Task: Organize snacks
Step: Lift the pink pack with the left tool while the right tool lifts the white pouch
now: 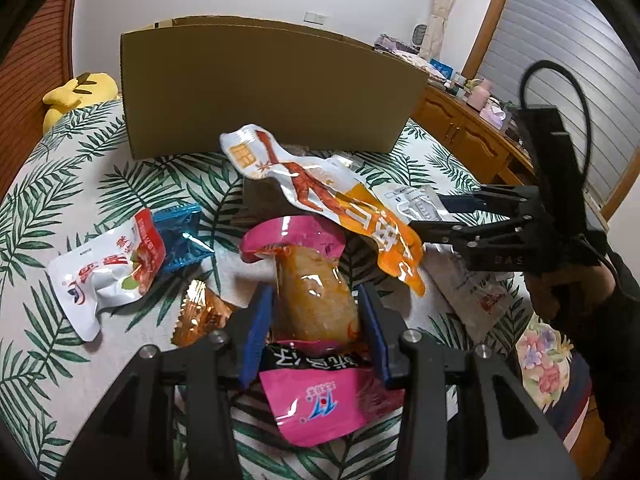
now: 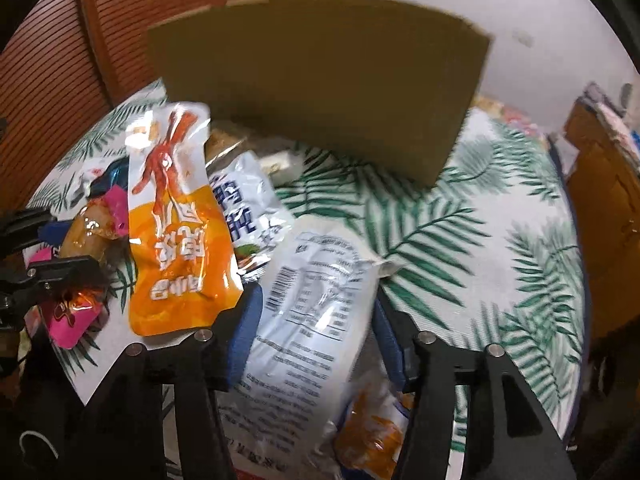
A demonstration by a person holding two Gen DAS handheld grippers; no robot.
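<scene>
My left gripper [image 1: 314, 296] is shut on a pink packet [image 1: 292, 240] with a pale yellow snack showing through its clear window. Its blue pads press both sides, low over the bed. A large orange-and-white chicken-feet packet [image 1: 320, 188] lies just beyond it, propped on other snacks. My right gripper [image 2: 316, 300] stands open around a white packet [image 2: 316, 280] with a barcode, which lies between the blue pads. The right pad looks clear of it. In the left wrist view the right gripper [image 1: 424, 216] reaches in from the right.
An open cardboard box [image 1: 260, 88] stands upright at the back of the leaf-print bed sheet [image 1: 80, 184]. A red-and-white packet [image 1: 108, 268], a blue packet [image 1: 180, 236] and a small orange wrapper [image 1: 200, 312] lie at the left. A wooden cabinet [image 1: 460, 128] runs along the right.
</scene>
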